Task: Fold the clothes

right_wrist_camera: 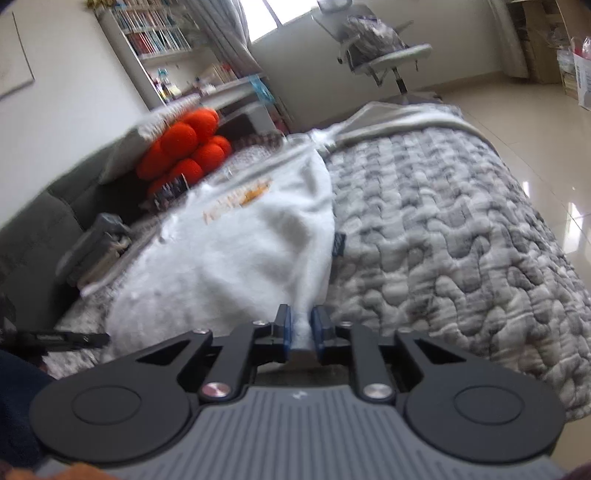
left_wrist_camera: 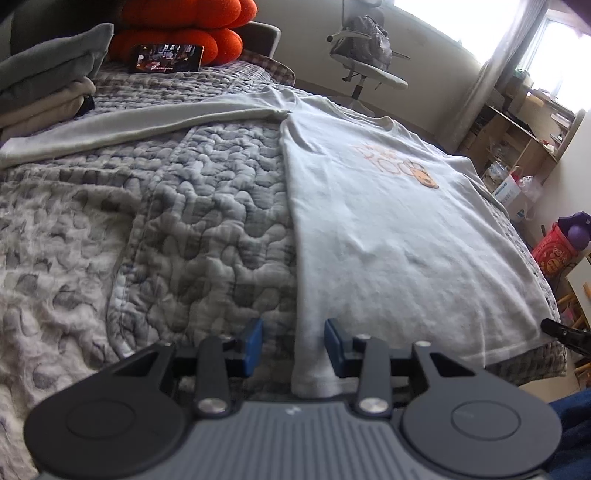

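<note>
At the far left of the left wrist view, a stack of folded grey and cream clothes (left_wrist_camera: 48, 81) sits on the bed (left_wrist_camera: 166, 229), beside an orange cushion (left_wrist_camera: 181, 33) with a dark card (left_wrist_camera: 166, 58) leaning against it. The white T-shirt (left_wrist_camera: 388, 221) lies spread flat on the grey quilted cover, one long sleeve stretched out to the left and an orange print on the chest. The left claw (left_wrist_camera: 293, 347) is released, its blue pads standing apart on either side of the shirt's near hem corner. An office chair (left_wrist_camera: 365, 55) stands beyond the bed. In the blurred right wrist view, the right claw (right_wrist_camera: 301, 326) is clenched on a bunched fold of the T-shirt (right_wrist_camera: 240, 251) at the hem, with bare quilt to its right.
</note>
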Available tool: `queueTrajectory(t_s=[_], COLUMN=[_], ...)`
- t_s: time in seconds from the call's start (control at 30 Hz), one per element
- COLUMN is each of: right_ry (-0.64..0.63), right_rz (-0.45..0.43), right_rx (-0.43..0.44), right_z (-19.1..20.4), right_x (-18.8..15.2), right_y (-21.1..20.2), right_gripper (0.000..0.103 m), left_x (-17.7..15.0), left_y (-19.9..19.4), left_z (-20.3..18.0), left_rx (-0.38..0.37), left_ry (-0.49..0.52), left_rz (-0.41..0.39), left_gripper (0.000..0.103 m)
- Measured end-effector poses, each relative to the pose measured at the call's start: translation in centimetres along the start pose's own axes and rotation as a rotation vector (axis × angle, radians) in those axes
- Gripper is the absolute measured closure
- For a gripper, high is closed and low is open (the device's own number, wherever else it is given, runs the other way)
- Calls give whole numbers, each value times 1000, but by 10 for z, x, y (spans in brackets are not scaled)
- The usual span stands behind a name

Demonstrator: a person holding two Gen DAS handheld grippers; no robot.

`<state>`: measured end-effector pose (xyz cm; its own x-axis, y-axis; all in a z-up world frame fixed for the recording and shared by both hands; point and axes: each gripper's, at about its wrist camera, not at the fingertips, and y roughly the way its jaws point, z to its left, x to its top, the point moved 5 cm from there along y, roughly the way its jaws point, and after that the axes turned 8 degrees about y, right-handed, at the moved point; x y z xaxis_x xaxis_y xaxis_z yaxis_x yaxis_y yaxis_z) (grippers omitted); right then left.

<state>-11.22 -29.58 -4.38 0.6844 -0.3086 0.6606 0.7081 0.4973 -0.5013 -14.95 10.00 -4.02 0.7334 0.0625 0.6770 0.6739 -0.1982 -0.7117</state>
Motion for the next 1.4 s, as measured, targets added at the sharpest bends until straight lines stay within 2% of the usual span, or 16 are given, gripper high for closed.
queueTrajectory(t_s=[0.1, 0.3, 0.37, 0.43, 0.5, 0.73, 0.97, 1.1, 1.17, 1.23, 1.37, 1.4], right_ry=[30, 1, -39, -79, -111, -144, -189, -178, -153, -133, -195, -199], right_rz=[3, -7, -17, -28, -39, -74, -141, -162, -159, -138, -19, -6], right_rx=[1, -10, -18, -26, -32, -17, 59, 87, 80, 35, -78, -87], right_z=[-4, 0, 3, 6, 9, 20, 47, 51, 44, 32, 16, 14], right_x=[0, -3, -4, -4, -4, 0, 11, 17, 14, 9, -10, -11], right_y=[2, 0, -1, -1, -3, -19, -47, -56, -55, -46, -11, -8], right_gripper=[84, 84, 90, 95, 96, 96, 96, 96, 96, 96, 95, 91], left_x=[1, 1, 1, 1, 1, 3, 12, 11, 4, -4, -6, -6], left_y=[1, 4, 2, 0, -2, -7, -34, -39, -31, -18, -6, -5], left_z=[-5, -9, -11, -15, -17, -12, -6, -3, 0, 4, 4, 5], left_rx=[-12, -11, 9, 37, 30, 5, -65, -71, -68, -71, -51, -35], left_ry=[19, 46, 71, 115, 125, 80, 18, 20, 2, -10, 0, 0], left_rz=[-1, 3, -6, -23, -35, -51, -140, -164, -140, -99, -57, -50], left_gripper=[53, 52, 61, 85, 99, 100, 100, 100, 100, 100, 98, 95])
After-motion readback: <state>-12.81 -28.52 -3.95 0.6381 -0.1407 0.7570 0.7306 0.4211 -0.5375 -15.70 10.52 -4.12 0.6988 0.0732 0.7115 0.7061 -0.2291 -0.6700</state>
